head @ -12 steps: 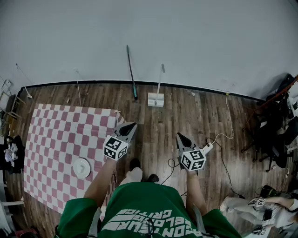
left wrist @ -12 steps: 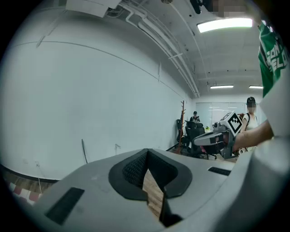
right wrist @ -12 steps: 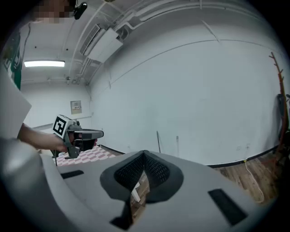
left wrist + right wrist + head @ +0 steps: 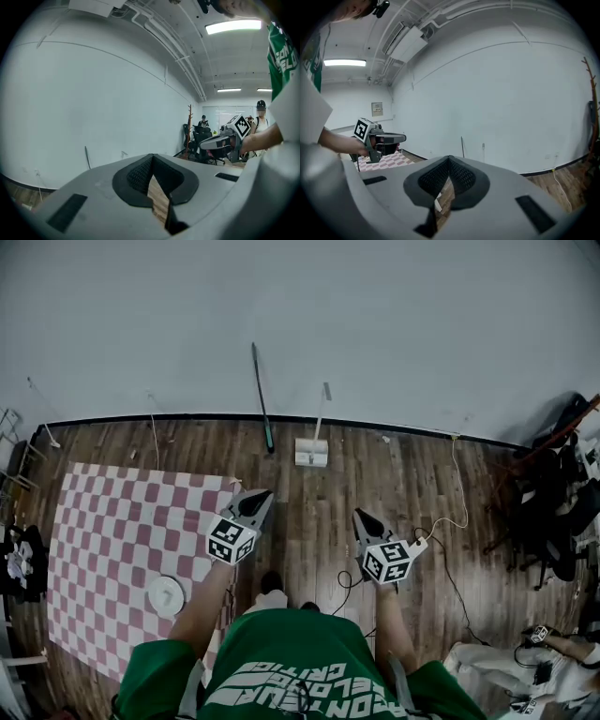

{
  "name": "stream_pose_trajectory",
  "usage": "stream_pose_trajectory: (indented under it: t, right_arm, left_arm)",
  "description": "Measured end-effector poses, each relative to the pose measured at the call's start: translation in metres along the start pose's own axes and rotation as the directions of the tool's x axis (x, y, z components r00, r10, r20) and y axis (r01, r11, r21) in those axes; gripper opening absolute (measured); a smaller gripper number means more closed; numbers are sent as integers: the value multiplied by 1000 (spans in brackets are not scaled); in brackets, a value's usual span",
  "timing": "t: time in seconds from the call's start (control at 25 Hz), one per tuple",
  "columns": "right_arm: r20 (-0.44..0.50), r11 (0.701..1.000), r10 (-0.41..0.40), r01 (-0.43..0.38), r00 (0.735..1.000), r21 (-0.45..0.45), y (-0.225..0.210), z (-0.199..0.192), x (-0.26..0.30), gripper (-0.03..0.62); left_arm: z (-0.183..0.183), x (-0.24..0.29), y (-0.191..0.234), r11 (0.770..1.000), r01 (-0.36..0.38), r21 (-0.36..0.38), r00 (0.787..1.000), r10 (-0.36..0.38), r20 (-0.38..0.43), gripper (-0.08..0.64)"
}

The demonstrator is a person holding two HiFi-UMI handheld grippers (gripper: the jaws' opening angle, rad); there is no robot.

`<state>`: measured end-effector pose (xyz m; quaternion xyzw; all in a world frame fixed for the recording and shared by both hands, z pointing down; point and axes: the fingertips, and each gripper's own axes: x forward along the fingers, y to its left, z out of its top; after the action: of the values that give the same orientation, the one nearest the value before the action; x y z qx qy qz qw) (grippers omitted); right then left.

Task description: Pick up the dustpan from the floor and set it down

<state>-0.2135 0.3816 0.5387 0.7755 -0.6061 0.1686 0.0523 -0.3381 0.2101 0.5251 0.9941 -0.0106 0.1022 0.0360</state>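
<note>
Since both pairs of jaws are closed on nothing, I judge the task to be at its approach step, with the pick-up not begun. The left gripper (image 4: 260, 496) and right gripper (image 4: 360, 517) hang out in front of me, side by side above the wooden floor (image 4: 412, 465), each tilted a little downward, and each gripper view shows its pads meeting at the tips with only floorboards behind them. The dustpan (image 4: 311, 452) stands on the floor against the base of the white wall (image 4: 375, 324), ahead of me and between the two grippers' lines, well apart from both. Its thin handle leans up the wall. A dark broom (image 4: 262, 399) leans just to its left.

Next, as I see it, I must walk closer, lower one gripper, open its jaws and take the handle.

A pink-and-white checked mat (image 4: 103, 531) with a white disc (image 4: 166, 595) on it covers the floor to my left. Cables (image 4: 457, 493) trail on my right towards dark chairs (image 4: 553, 512), and another person (image 4: 525, 657) sits low beside them.
</note>
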Motion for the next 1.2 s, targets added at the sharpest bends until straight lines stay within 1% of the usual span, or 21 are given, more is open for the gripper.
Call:
stream_pose_trajectory:
  t: [0.28, 0.56, 0.84, 1.04, 1.2]
  right_arm:
    - [-6, 1000, -7, 7, 1000, -18, 0, 15, 37, 8]
    - [-22, 999, -29, 29, 999, -27, 9, 25, 73, 8]
    - [-34, 998, -48, 47, 998, -29, 19, 30, 97, 8]
    - [-49, 998, -56, 55, 997, -25, 10, 30, 107, 8]
    - [-68, 999, -48, 46, 997, -19, -4, 27, 120, 8]
  left_arm:
    - [3, 13, 34, 1000, 5, -1, 1000, -5, 7, 3]
    - [-2, 22, 63, 999, 35, -14, 999, -35, 5, 3]
    - [-4, 28, 86, 998, 60, -13, 998, -60, 1, 3]
    - [-5, 42, 95, 998, 64, -19, 998, -64, -1, 3]
    - [-11, 58, 104, 998, 51, -24, 998, -52, -23, 3]
